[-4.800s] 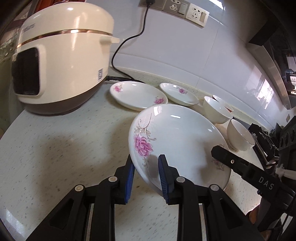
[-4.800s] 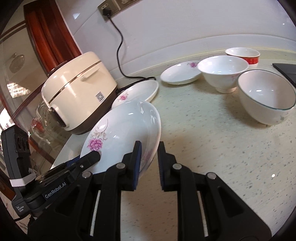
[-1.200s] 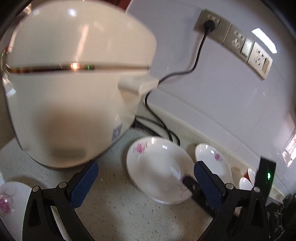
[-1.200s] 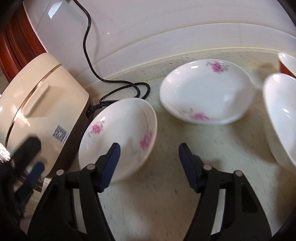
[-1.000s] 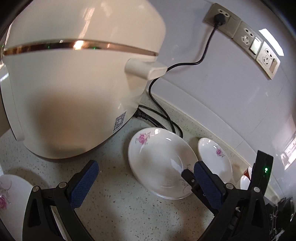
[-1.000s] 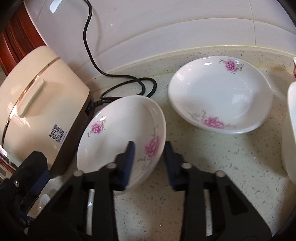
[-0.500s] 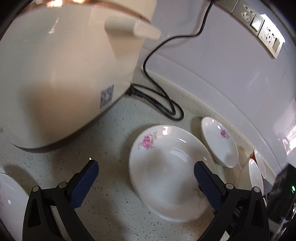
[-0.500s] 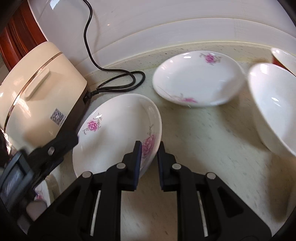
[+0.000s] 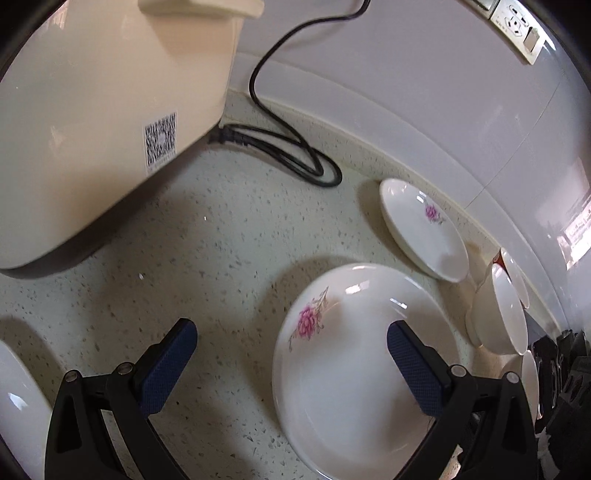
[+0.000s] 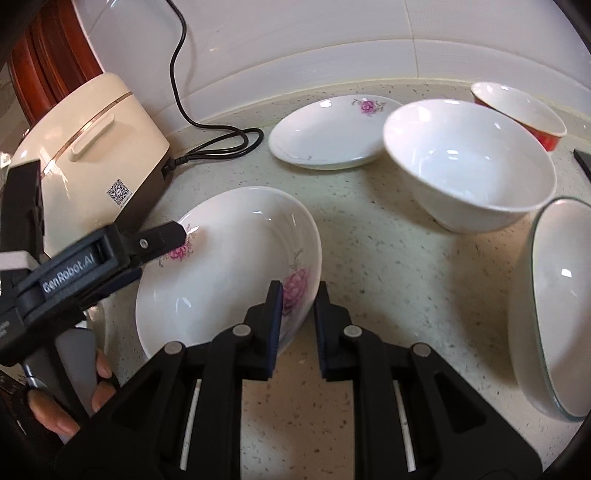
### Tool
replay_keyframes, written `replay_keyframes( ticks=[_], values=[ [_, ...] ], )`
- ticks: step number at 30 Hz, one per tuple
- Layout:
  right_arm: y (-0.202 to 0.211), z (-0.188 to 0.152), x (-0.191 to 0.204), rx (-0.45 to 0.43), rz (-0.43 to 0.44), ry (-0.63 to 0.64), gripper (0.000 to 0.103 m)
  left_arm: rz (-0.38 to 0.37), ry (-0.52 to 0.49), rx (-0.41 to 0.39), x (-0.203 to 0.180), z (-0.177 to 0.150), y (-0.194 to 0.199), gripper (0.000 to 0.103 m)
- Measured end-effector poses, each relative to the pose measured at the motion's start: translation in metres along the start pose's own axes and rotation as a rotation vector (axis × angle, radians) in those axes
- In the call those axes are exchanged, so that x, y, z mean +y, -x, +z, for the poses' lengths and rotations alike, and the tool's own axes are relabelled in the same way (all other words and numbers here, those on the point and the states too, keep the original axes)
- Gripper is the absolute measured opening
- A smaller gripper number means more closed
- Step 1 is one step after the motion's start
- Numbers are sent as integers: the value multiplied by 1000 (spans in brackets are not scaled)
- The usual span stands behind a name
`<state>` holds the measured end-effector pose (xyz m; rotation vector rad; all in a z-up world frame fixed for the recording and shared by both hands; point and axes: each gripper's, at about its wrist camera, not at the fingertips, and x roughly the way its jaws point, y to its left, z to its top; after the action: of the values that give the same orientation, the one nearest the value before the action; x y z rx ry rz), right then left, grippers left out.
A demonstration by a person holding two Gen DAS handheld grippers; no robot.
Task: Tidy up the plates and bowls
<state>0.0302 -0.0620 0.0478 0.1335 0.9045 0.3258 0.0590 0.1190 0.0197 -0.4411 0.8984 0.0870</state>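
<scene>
Since 1 s ago, the flowered plate point(image 10: 229, 266) has been clamped at its near rim by the right gripper point(image 10: 298, 295) and dragged off from the rice cooker point(image 10: 92, 147). Left gripper point(image 9: 291, 354) is held wide, empty, over the plate. "GenRobot.AI" is read on it.

A pale speckled stone surface point(image 10: 388, 258) meets a glossy white tiled wall point(image 10: 295, 44). A cream rice cooker point(image 9: 92, 110) stands at the left, its black cord point(image 9: 280, 122) coiled by the wall. Sockets point(image 9: 517, 26) sit higher up. Dark red wood point(image 10: 48, 55) shows behind the cooker.
</scene>
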Motion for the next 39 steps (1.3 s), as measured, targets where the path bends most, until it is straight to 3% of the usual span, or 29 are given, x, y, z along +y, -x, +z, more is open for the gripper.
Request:
replay_keyframes(
  ticks=[5, 7, 9, 11, 14, 16, 21, 39],
  values=[
    [-1, 0, -2, 6, 6, -20, 26, 17, -18, -16, -1, -1, 0, 103],
    [-1, 0, -3, 3, 18, -29, 30, 26, -42, -23, -4, -2, 0, 95],
    [-1, 0, -2, 0, 21, -28, 32, 41, -75, -32, -8, -4, 0, 74],
    [-1, 0, 0, -3, 17, -19, 32, 51, -116, -34, -14, -7, -1, 65],
    [-3, -1, 5, -3, 19, 10, 32, 66, -167, -36, -22, -11, -2, 30],
    [-2, -1, 7, -11, -14, 22, 32, 56, -178, -37, -21, -12, -1, 28],
    [-2, 0, 1, -10, 7, -4, 23, 69, -173, -65, -20, -12, 3, 25],
    [9, 2, 7, -85, 82, 13, 22, 46, -127, -152, -7, -19, 28, 25]
  ],
)
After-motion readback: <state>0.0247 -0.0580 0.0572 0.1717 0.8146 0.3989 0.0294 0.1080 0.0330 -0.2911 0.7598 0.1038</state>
